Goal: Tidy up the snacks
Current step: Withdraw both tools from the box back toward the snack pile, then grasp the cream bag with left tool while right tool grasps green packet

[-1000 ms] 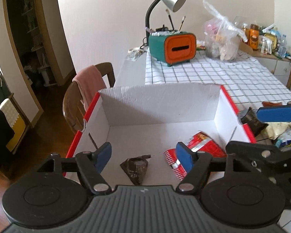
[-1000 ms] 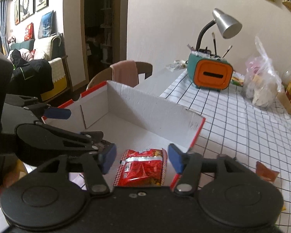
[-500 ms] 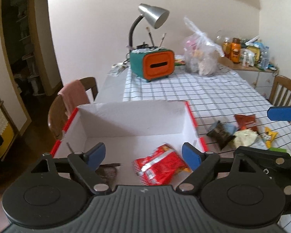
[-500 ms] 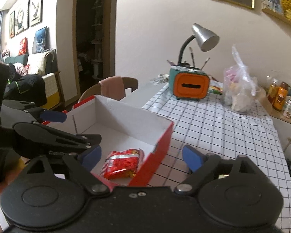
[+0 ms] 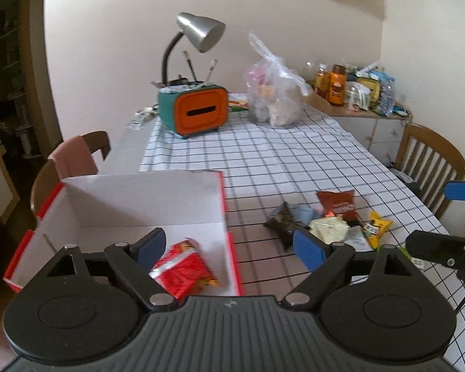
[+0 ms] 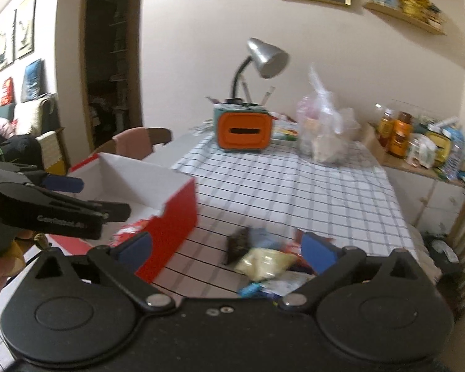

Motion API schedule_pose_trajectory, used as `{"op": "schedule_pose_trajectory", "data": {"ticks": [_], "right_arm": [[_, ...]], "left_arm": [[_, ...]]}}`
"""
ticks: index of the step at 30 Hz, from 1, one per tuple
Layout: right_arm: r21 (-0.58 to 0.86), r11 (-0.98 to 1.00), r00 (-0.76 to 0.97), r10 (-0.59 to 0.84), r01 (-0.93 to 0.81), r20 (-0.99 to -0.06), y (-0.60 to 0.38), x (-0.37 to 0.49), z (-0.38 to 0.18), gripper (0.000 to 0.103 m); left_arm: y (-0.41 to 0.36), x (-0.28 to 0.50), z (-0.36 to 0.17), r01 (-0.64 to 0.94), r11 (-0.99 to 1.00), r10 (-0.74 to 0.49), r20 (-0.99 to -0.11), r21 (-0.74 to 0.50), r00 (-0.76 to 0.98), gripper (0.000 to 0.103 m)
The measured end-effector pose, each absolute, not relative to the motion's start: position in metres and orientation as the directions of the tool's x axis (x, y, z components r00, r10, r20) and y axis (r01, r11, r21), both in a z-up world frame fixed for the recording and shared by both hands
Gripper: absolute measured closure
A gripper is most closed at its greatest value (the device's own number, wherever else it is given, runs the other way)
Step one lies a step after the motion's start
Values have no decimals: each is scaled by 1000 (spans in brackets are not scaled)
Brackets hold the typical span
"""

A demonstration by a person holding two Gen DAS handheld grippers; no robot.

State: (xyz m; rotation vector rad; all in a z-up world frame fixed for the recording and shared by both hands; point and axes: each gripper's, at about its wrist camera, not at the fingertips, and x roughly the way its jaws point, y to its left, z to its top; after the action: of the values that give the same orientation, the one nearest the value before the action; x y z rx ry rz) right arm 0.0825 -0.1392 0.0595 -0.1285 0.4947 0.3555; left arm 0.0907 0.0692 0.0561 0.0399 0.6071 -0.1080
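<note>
A white tablecloth (image 5: 294, 161) ruled with a black grid is covering the table across the centre of the left wrist view. At lower left, a box (image 5: 133, 198) is showing white inner walls and red outer edges, with a red and silver snack packet (image 5: 183, 271) lying inside. At right centre, loose snacks (image 5: 328, 220) are displaying black, pale blue, dark red, cream and yellow wrappers. At upper centre, a teal holder (image 5: 195, 113) is presenting an orange front beneath a silver lamp (image 5: 201, 31). Blue pads (image 5: 307, 248) are tipping black gripper fingers at the bottom.
</note>
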Motion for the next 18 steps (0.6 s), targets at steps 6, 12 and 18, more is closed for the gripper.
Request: {"op": "schedule_pose_trajectory", "data": {"ticks": [6, 12, 18], "right_arm": [[-43, 955, 834, 235, -294, -499, -181, 84, 48, 0], [-79, 959, 824, 189, -271, -534, -213, 92, 30, 0], [-96, 952, 782, 178, -290, -598, -232, 108, 4, 2]], "left_arm": [[26, 101, 45, 170, 985, -127, -600, 15, 790, 13], [-11, 118, 31, 229, 973, -178, -643, -5, 744, 13], [-39, 141, 14, 237, 972, -170, -681, 5, 712, 13]]}}
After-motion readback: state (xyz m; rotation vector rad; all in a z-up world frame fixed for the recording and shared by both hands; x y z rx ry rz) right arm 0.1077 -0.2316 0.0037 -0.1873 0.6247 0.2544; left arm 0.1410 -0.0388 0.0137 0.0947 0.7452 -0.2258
